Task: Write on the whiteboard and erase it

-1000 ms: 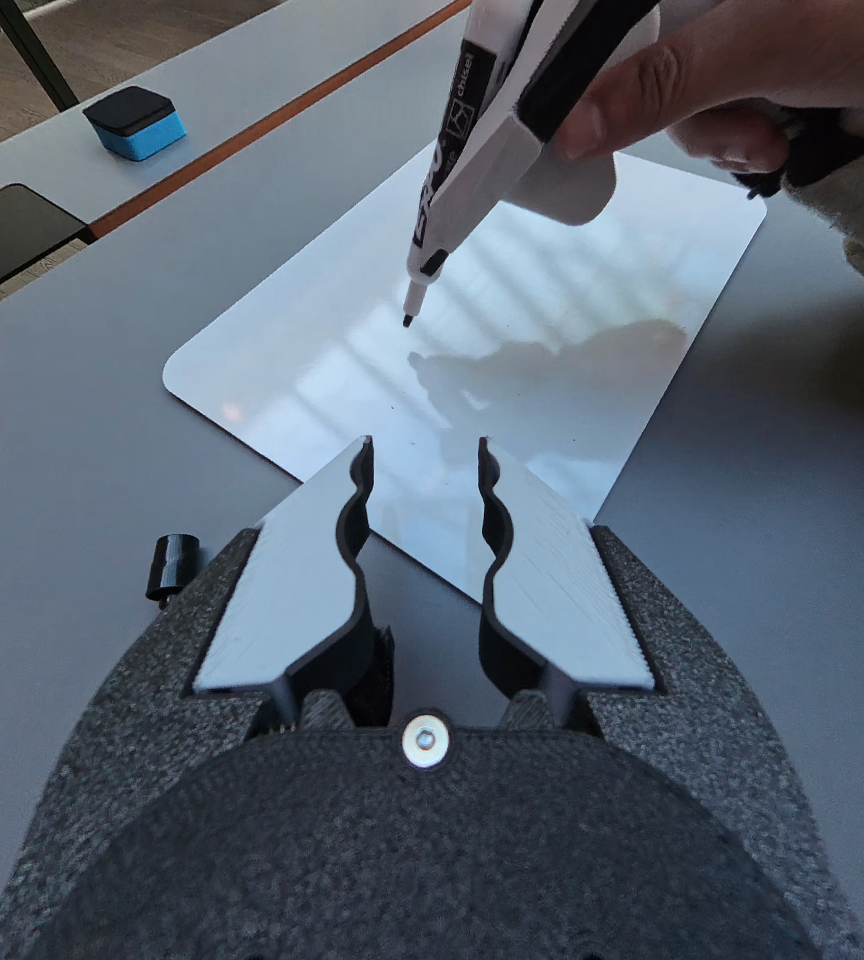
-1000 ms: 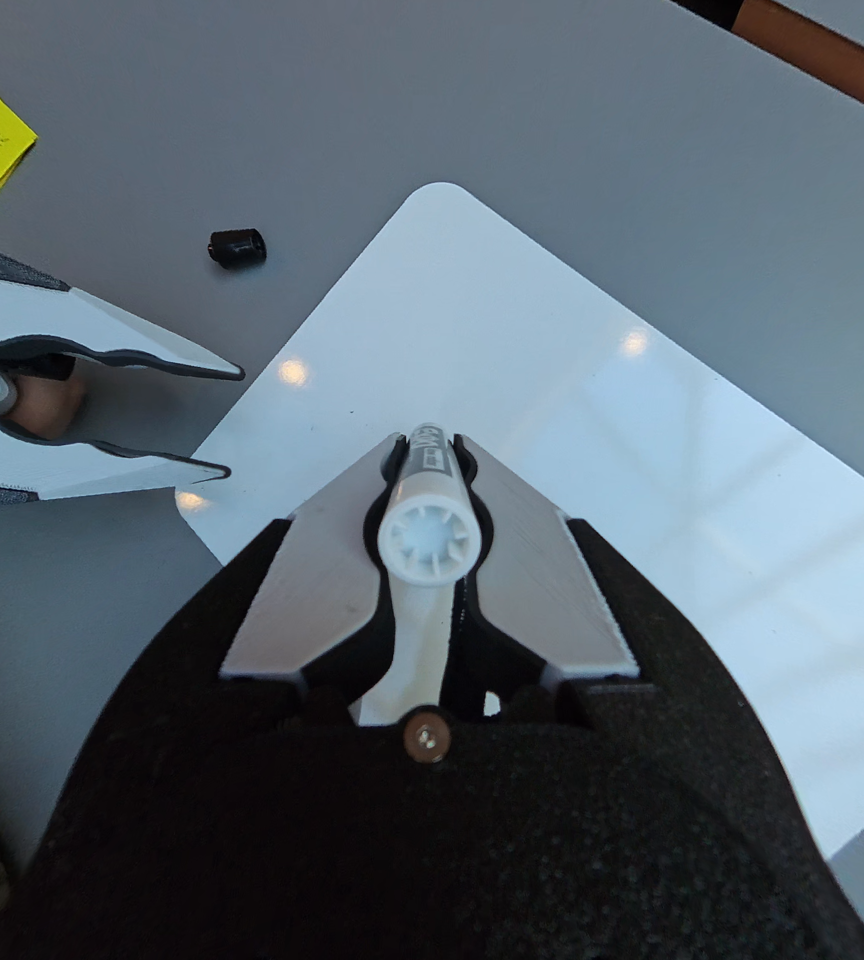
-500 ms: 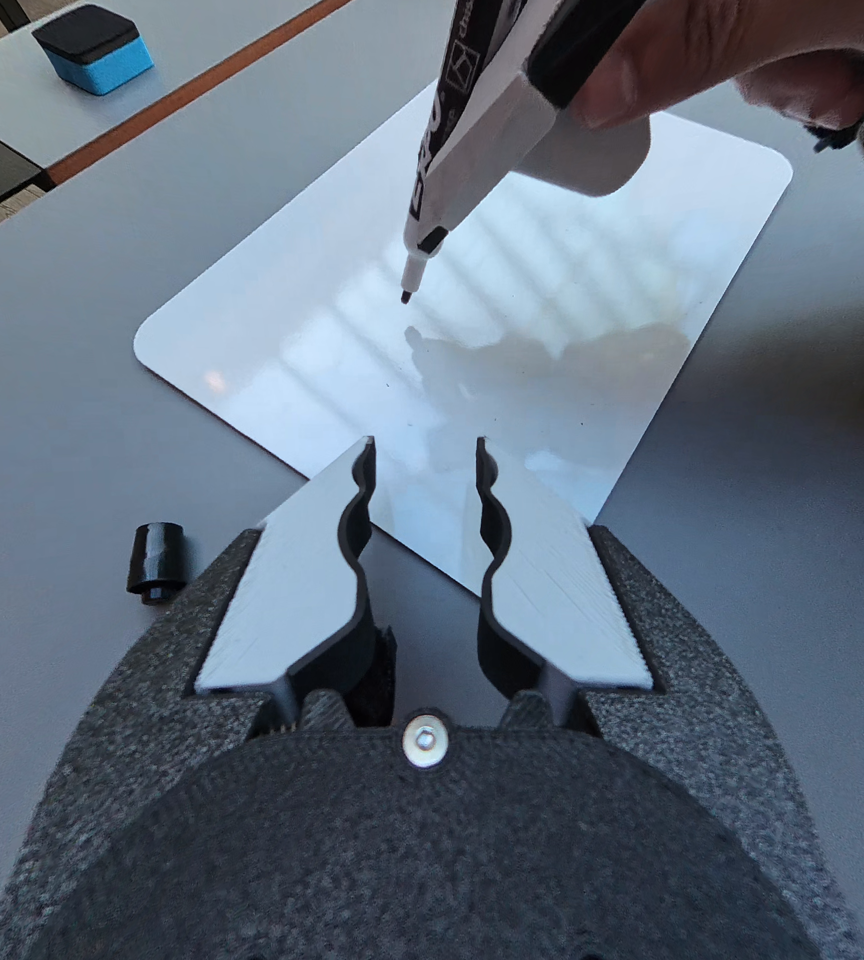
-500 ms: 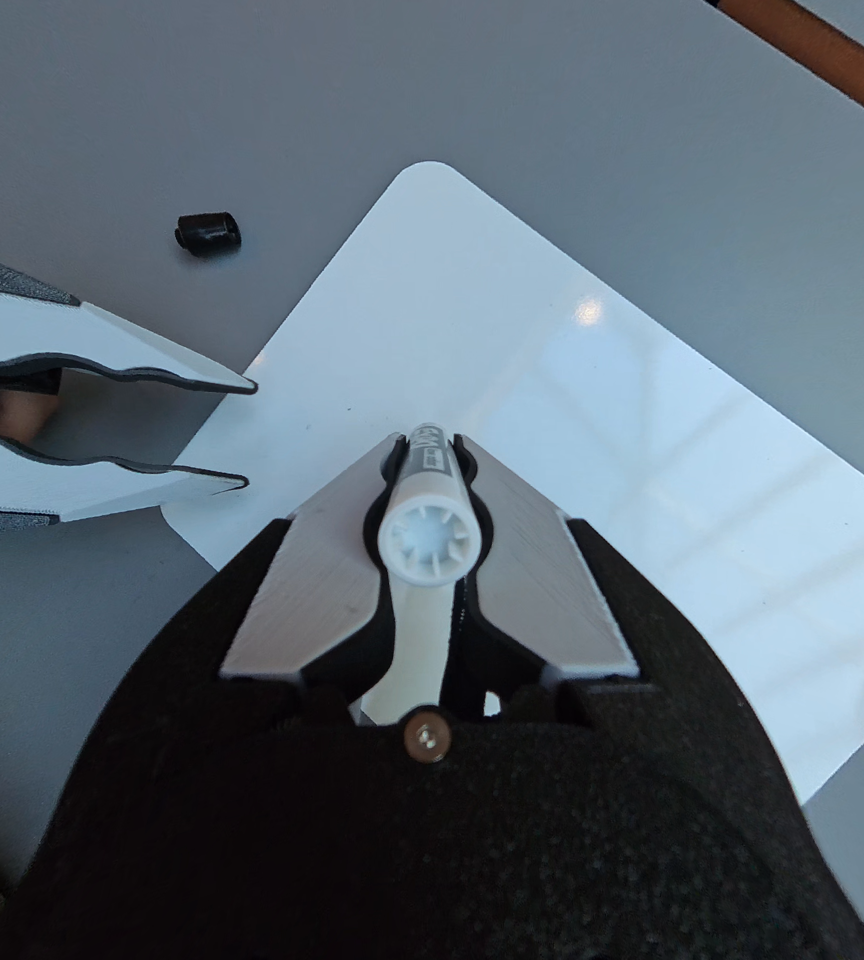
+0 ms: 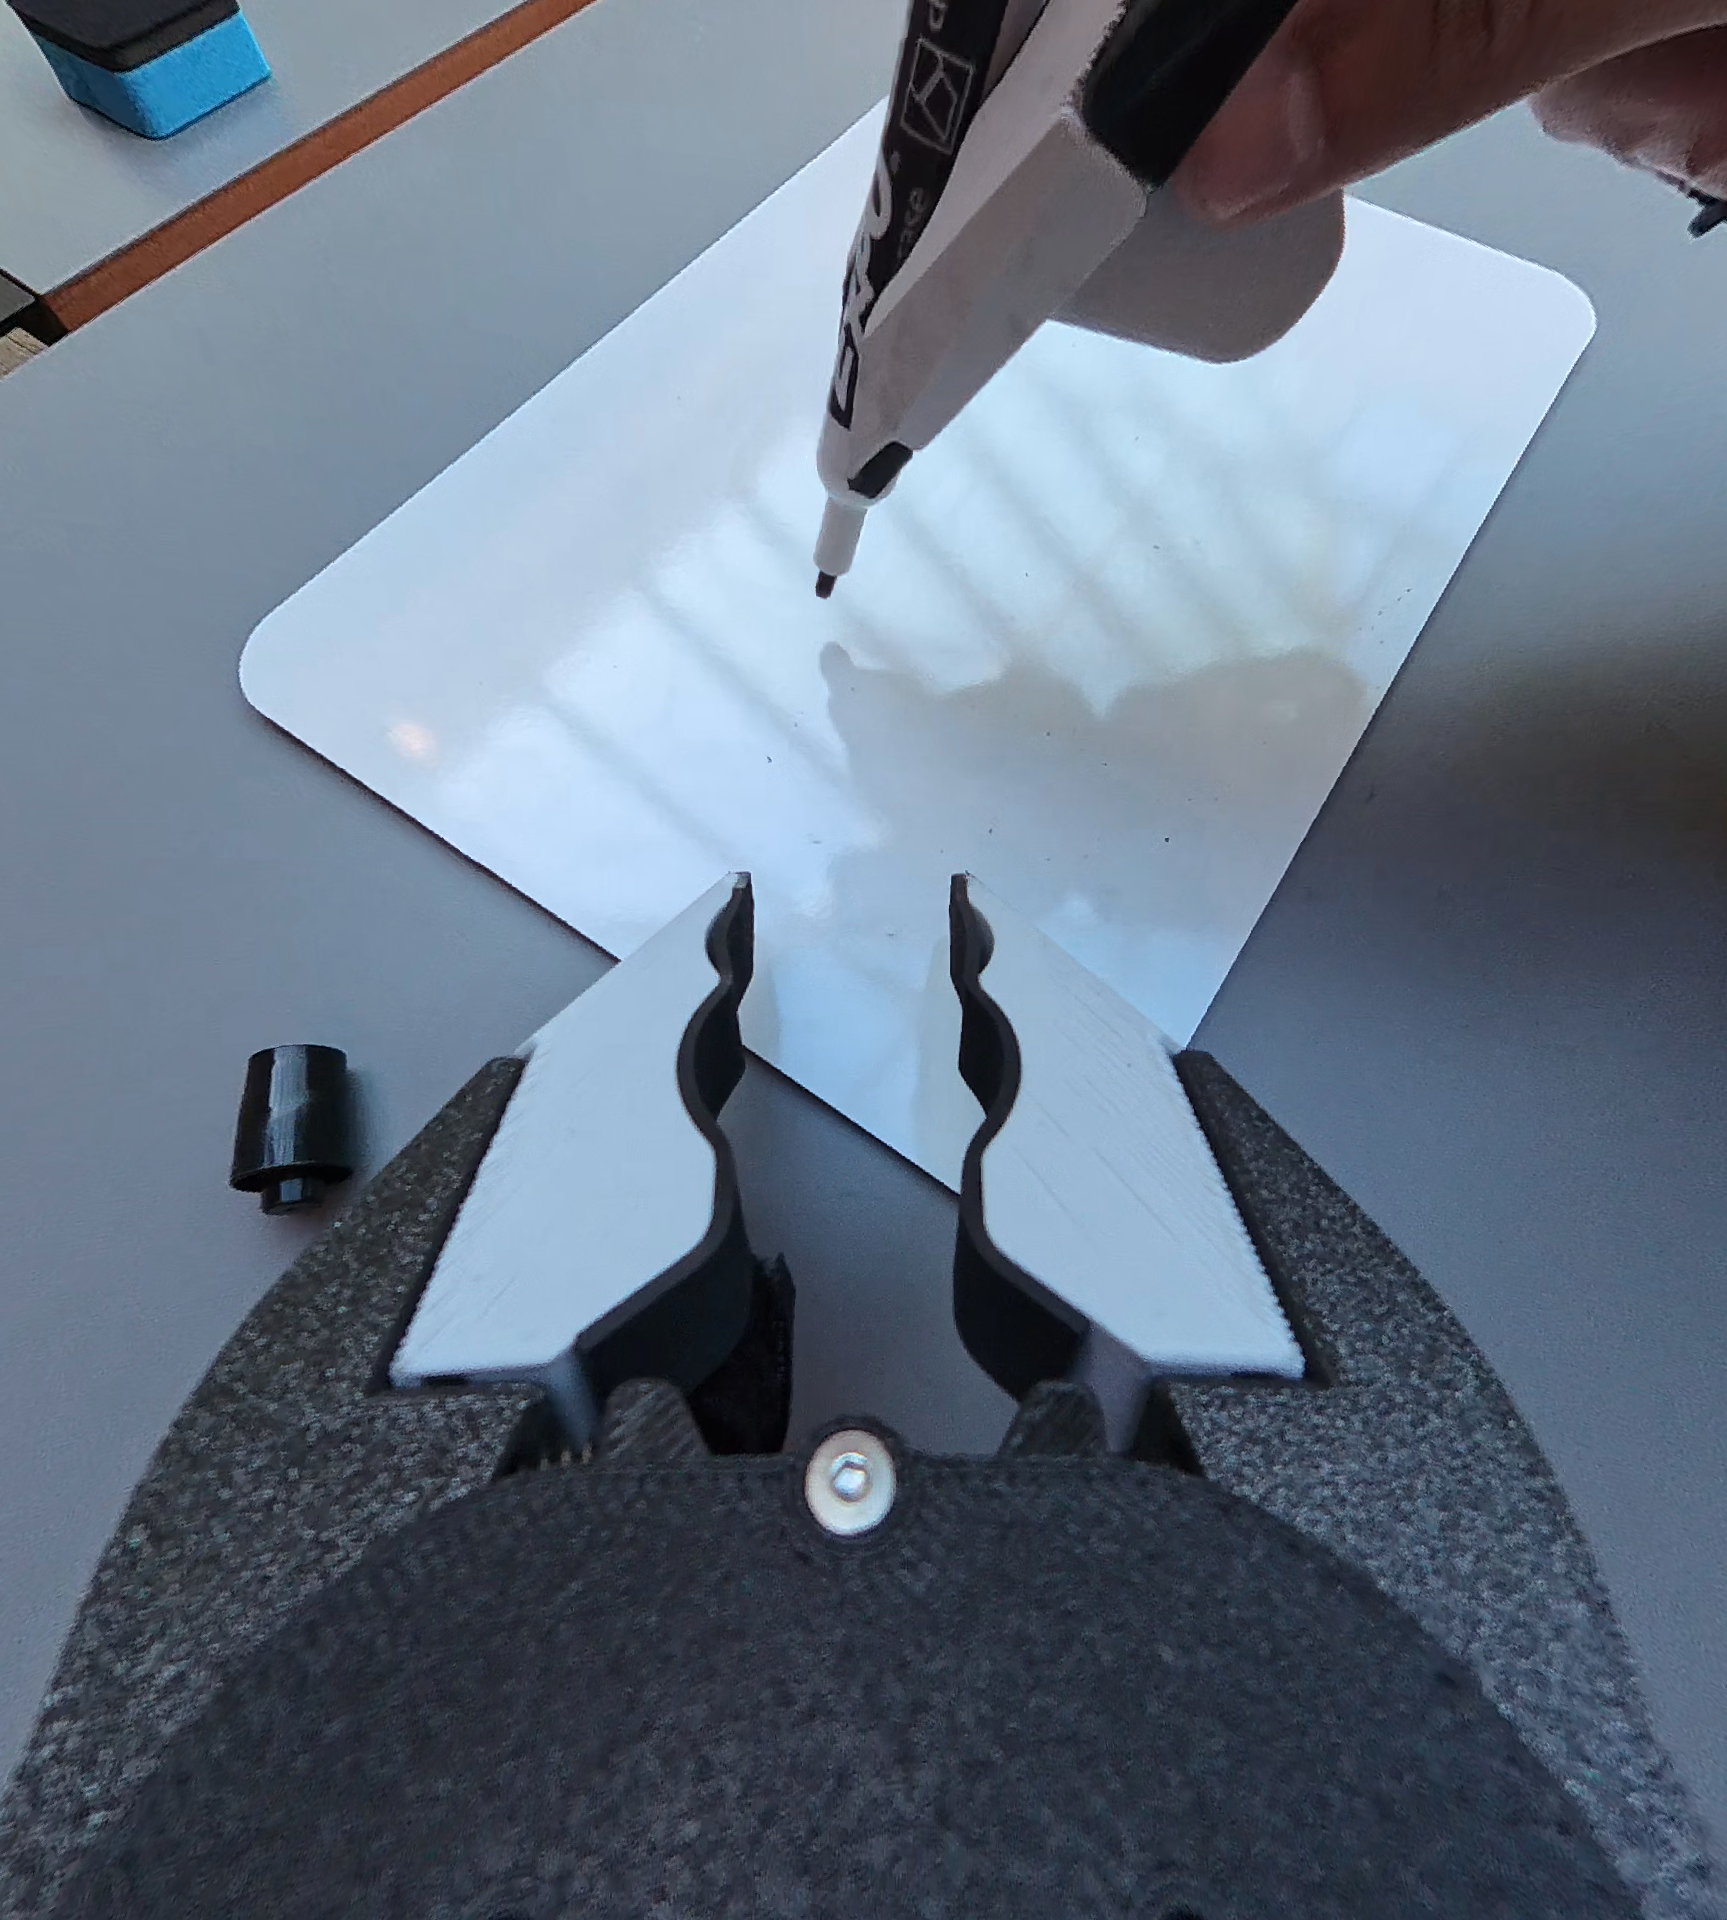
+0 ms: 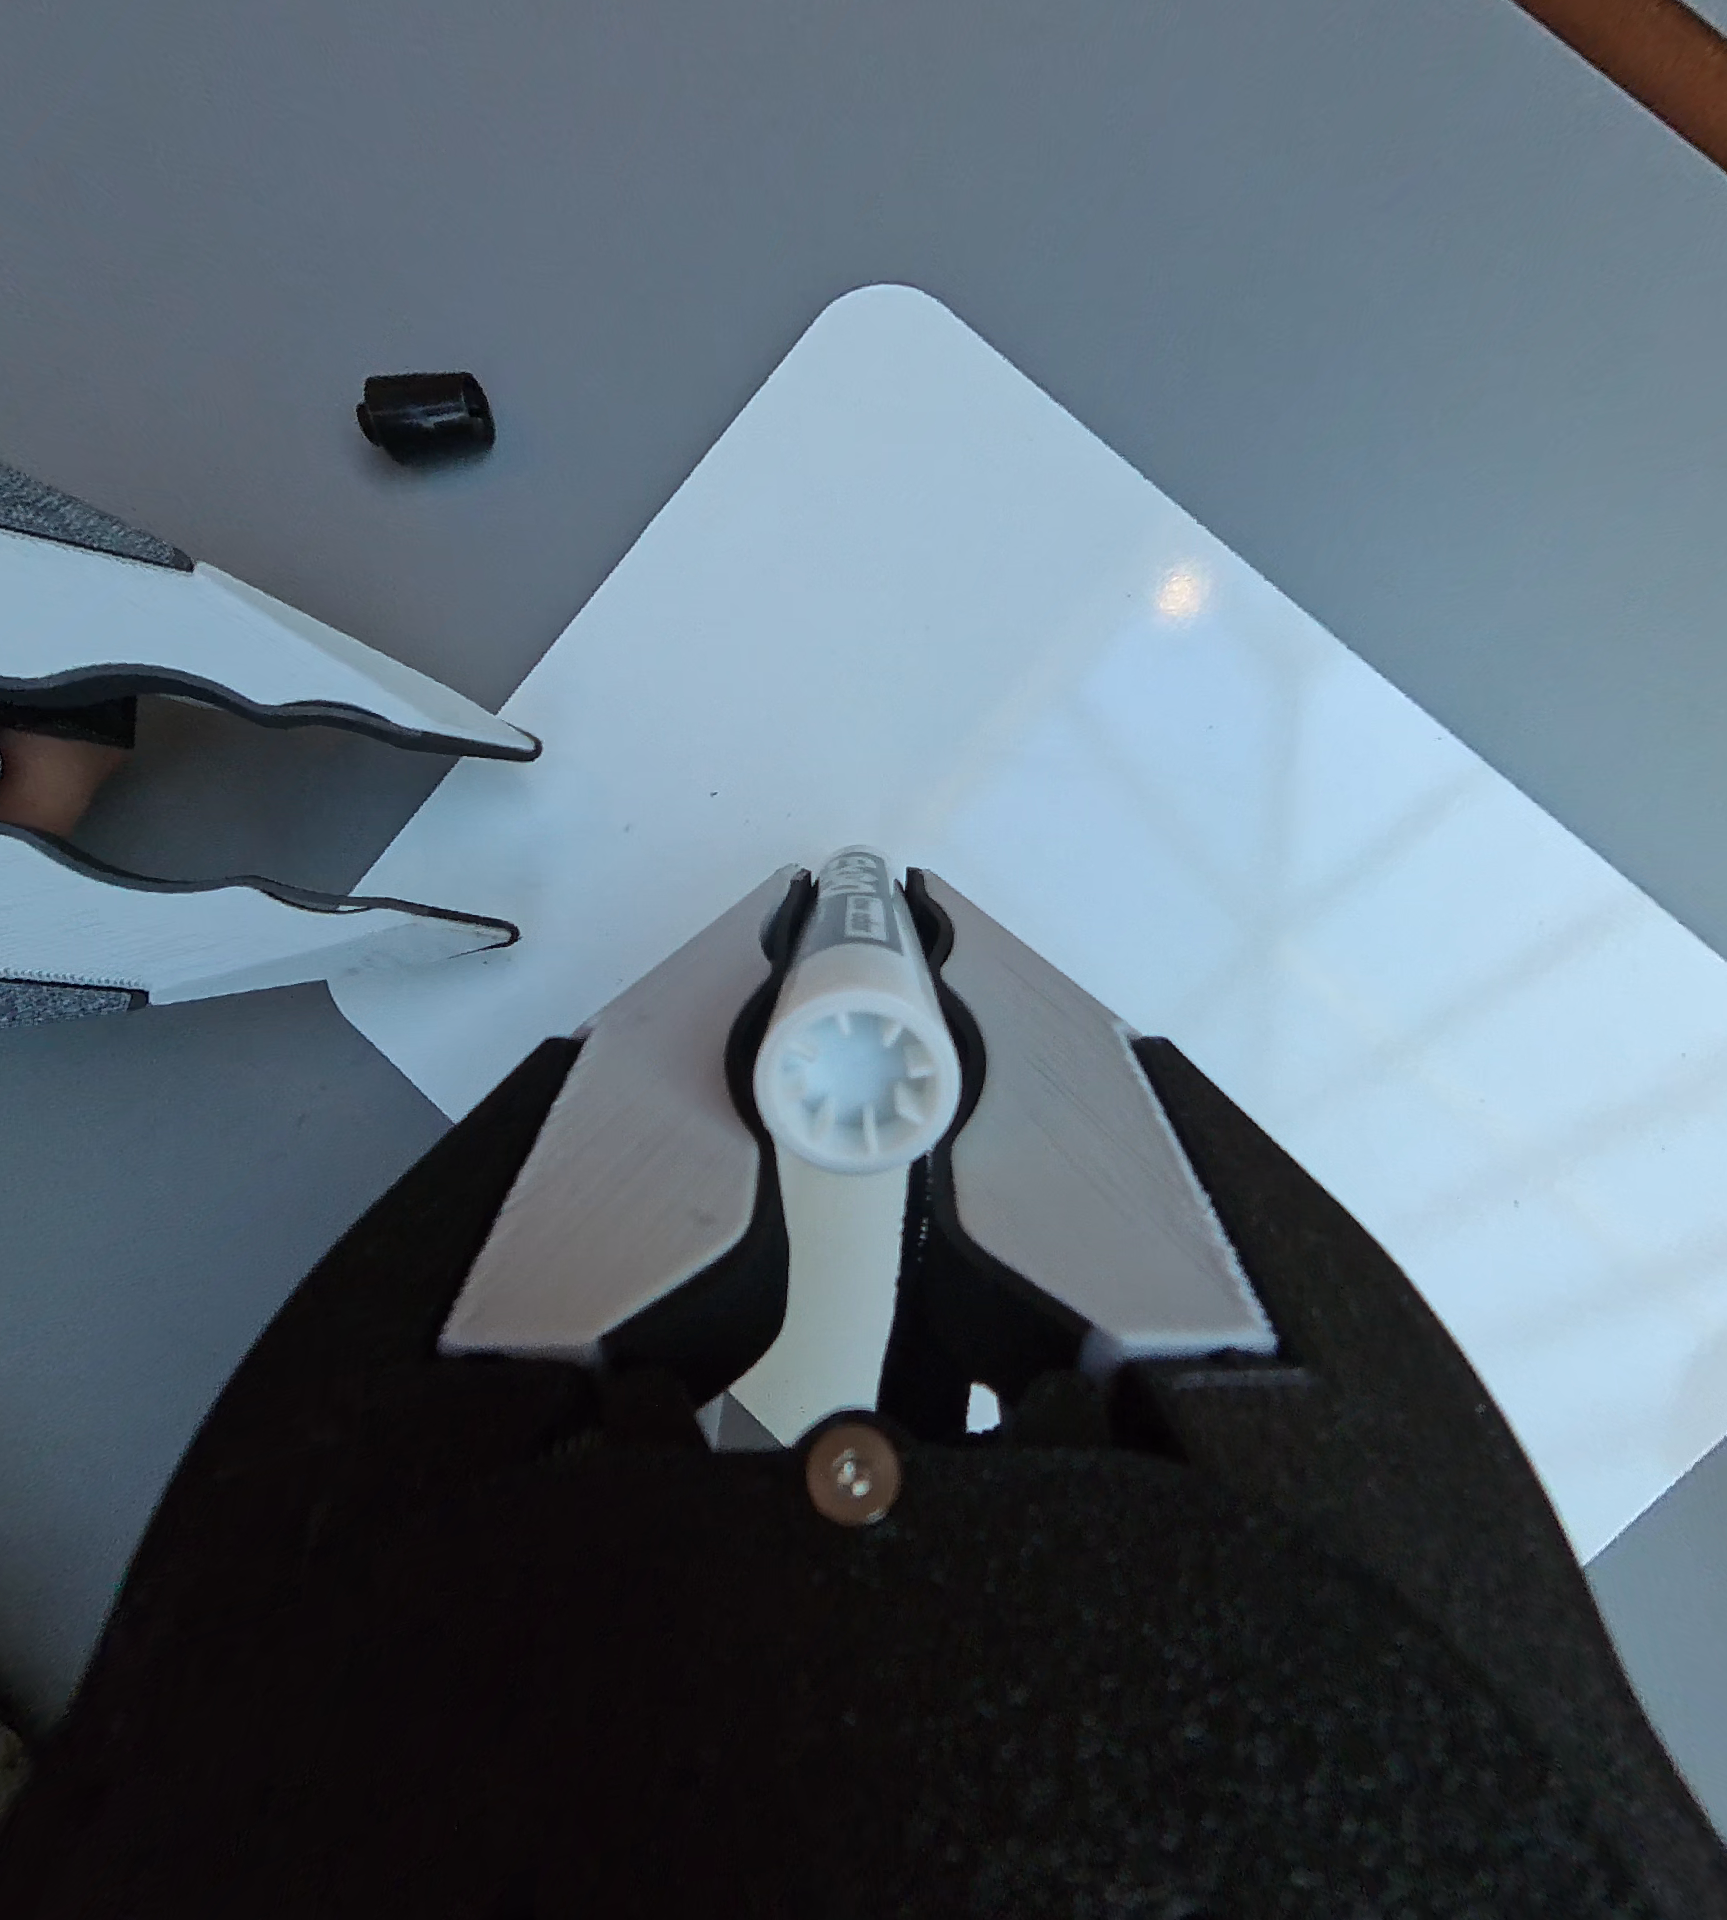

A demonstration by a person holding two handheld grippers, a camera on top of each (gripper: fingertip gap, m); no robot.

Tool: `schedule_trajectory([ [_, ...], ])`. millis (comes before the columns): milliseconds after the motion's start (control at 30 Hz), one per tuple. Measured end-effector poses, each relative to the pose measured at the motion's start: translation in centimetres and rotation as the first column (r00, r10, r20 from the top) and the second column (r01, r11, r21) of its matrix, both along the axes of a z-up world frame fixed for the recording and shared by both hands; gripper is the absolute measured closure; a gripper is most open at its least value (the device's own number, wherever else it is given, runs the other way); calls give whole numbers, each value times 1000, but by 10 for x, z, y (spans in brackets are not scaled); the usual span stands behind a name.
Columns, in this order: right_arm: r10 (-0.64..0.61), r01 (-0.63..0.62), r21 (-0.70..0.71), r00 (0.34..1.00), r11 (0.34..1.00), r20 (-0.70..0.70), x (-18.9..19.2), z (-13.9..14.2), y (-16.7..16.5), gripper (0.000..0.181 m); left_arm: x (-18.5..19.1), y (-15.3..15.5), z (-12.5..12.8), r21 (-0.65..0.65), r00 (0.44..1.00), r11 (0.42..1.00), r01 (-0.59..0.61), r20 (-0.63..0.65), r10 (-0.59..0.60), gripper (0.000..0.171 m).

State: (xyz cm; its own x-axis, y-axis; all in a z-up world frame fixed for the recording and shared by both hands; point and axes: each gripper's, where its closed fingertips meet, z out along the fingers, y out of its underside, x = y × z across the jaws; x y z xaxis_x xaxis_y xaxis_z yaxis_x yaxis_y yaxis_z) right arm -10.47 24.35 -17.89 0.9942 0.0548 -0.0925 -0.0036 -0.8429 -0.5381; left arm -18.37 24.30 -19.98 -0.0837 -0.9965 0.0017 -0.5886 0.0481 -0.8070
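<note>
Since half second ago, whiteboard (image 5: 630,582) slid nearer; cap (image 5: 293,1127) nearer too.

Left view: my left tongs (image 5: 848,894) spread, empty, over board corner.

Right view: my right tongs (image 6: 854,883) pinching uncapped marker (image 6: 859,1081), tip above board (image 6: 942,623). Risk: steep tilt, tip skids.

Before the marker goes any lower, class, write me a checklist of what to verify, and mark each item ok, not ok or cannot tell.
1. Marker clamped in right gripper: ok.
2. Black cap off, lying on the table: ok.
3. Tip over the whiteboard: ok.
4. Tip touching the board: not ok, a gap shows.
5. Left gripper open, holding nothing: ok.
6. Ink flows: cannot tell.
</note>
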Motion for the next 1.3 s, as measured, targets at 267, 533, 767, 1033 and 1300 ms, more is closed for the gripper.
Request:
schedule_trajectory([
  [267, 34, -34, 0, 999, 999, -10, -20, 0, -21, 163, 0, 1, 2, -4, 1000, 1000, -4, 9, 4, 134],
  [533, 38, -38, 15, 999, 999, -3, -32, -6, -34, 163, 0, 0, 2, 0, 1000, 1000, -4, 10, 4, 134],
  [767, 35, -35, 19, 999, 999, 16, -31, -5, -37, 163, -1, -1, 2, 2, 1000, 1000, -4, 10, 4, 134],
  [1033, 15, -15, 52, 1000, 999, 9, -24, -1, -37, 163, -1, -3, 2, 1, 1000, 1000, -4, 12, 4, 134],
  [1300, 25, -25, 54, 1000, 998, 6, -24, -3, -38, 163, 0, -6, 2, 4, 1000, 1000, -3, 9, 3, 134],
])
